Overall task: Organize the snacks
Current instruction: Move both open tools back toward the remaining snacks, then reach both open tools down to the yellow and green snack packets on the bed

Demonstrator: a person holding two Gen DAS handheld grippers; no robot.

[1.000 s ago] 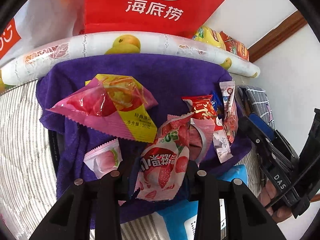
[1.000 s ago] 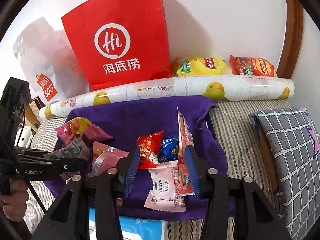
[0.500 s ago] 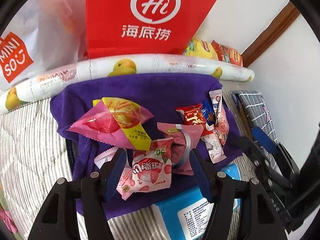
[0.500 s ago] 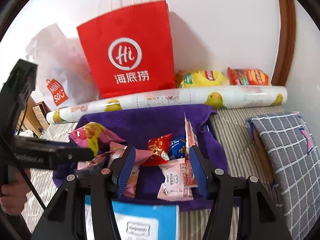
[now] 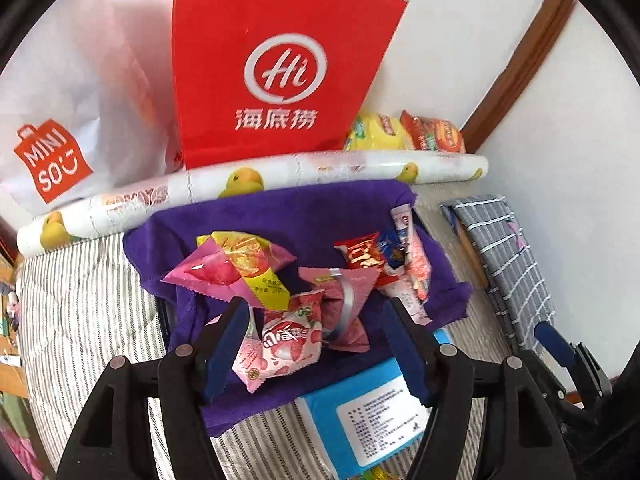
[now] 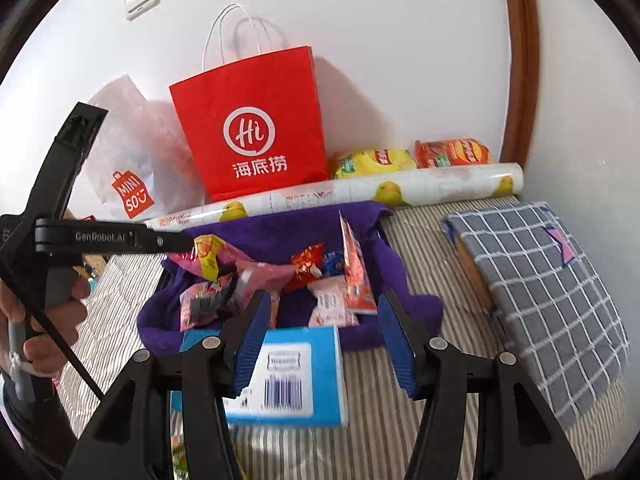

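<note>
Several snack packets lie on a purple cloth spread over a striped bed. A strawberry packet rests on the cloth below my left gripper, whose jaws are opening and stand clear of it. Behind it lie a pink-and-yellow packet, a pink packet and a red packet. My right gripper is open and holds nothing; it hovers over a blue box at the cloth's near edge. The left gripper's body and a hand show at the left of the right wrist view.
A red paper bag and a white Miniso bag stand against the wall behind a fruit-printed roll. Yellow and red chip bags lie behind the roll. A grey checked cushion lies at the right.
My left gripper has let go of the strawberry packet, opened and risen; the packet now lies on the cloth. My right gripper has pulled back and up, jaws slightly wider, over the blue box.
</note>
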